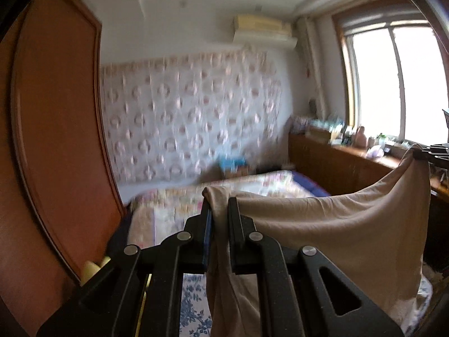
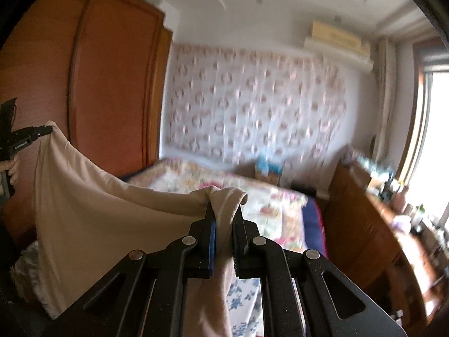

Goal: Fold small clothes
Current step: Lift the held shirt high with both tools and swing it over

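Observation:
A beige garment (image 1: 350,224) hangs stretched in the air between my two grippers, above the bed. My left gripper (image 1: 220,205) is shut on one top corner of it. My right gripper (image 2: 224,210) is shut on the other top corner. The garment (image 2: 84,210) sags in the middle and drapes down below both grippers. The right gripper shows at the right edge of the left wrist view (image 1: 433,153), pinching the cloth. The left gripper shows at the left edge of the right wrist view (image 2: 42,132), held by a hand.
A bed with a floral cover (image 2: 266,196) lies below and ahead. A wooden wardrobe (image 2: 112,84) stands to the left. A wooden cabinet (image 2: 364,224) with bottles runs along the window on the right. A patterned cloth (image 1: 190,118) covers the back wall.

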`<act>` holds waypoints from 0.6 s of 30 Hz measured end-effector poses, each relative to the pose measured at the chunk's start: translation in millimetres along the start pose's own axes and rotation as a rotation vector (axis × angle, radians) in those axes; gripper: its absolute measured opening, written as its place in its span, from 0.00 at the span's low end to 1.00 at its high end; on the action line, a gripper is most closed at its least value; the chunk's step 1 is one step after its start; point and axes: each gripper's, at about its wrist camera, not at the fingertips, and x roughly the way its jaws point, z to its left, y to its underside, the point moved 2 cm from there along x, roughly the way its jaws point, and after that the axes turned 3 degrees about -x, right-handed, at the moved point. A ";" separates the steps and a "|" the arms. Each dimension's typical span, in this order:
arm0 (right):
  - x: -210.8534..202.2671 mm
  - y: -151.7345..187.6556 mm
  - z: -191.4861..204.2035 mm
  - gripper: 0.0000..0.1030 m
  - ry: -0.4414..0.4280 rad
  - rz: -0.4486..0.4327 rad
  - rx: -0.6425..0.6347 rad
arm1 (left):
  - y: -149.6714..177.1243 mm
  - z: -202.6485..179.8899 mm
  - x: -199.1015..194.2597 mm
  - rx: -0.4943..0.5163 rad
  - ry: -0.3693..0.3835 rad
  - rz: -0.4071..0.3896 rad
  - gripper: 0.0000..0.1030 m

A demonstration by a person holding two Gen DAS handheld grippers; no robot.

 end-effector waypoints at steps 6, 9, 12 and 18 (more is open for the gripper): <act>106.5 -3.7 -8.0 0.09 0.002 0.128 0.036 | 31.5 -8.9 85.6 -0.013 -0.006 0.131 0.11; 142.8 -23.0 -19.5 0.09 0.008 0.164 0.051 | 39.6 -5.4 111.6 -0.013 -0.022 0.164 0.11; 167.3 -28.8 -26.8 0.09 0.002 0.191 0.066 | 48.3 -0.5 137.5 -0.024 -0.023 0.206 0.11; 222.9 -20.5 -34.1 0.09 -0.017 0.272 0.087 | 71.3 3.5 182.6 -0.025 -0.026 0.283 0.11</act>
